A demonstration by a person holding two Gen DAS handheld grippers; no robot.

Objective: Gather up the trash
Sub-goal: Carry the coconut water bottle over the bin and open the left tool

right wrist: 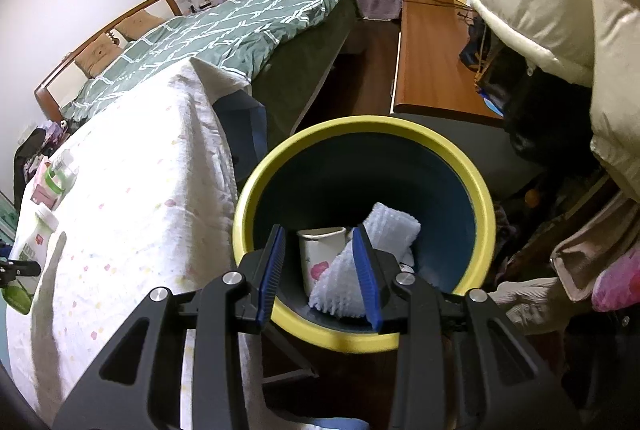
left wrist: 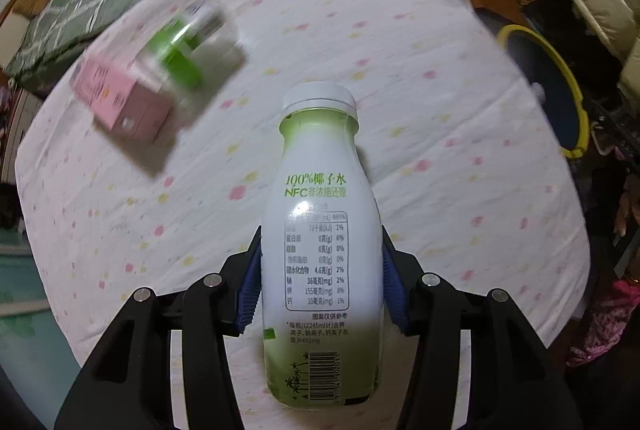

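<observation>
My left gripper is shut on a white and green coconut-water bottle with a white cap, held above the table; the bottle also shows in the right wrist view. A pink carton and a green-labelled clear bottle lie on the table, blurred. My right gripper is open and empty over the yellow-rimmed dark bin. In the bin lie a white paper cup and white foam netting.
The table has a white cloth with pink and yellow dots. The bin stands on the floor off its right edge. A bed with a green quilt, a wooden desk and a cream down jacket surround it.
</observation>
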